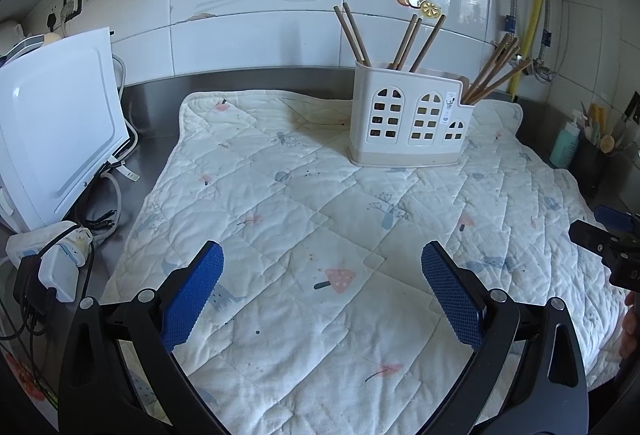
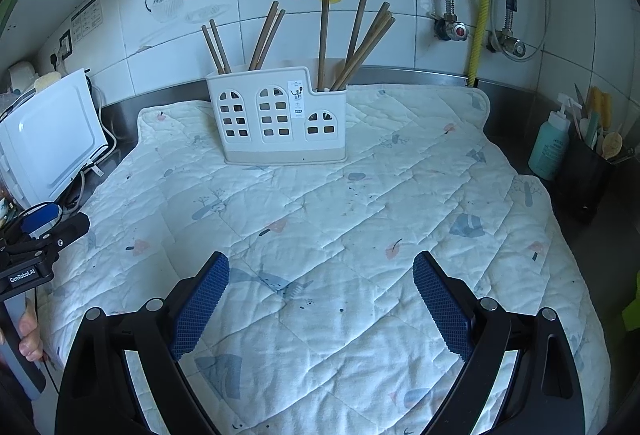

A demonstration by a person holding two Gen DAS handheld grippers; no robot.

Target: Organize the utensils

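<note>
Chopsticks (image 2: 352, 47) loose and splayed in utensil caddy (image 2: 280, 123), well ahead of both grippers. Left gripper (image 1: 322, 287) and right gripper (image 2: 320, 299) spread wide, empty. Risk if reaching in: knocking leaning sticks, tipping the light caddy on soft quilted mat (image 2: 360, 235).

Black gripper (image 1: 322, 291), blue textured pads (image 1: 192, 295)

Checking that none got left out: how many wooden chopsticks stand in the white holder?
About 10, some overlap: two far left, three centre-left, and roughly five in the low right compartment.

Brown chopsticks (image 2: 352, 47) stand leaning in upright white holder (image 2: 280, 123).
</note>
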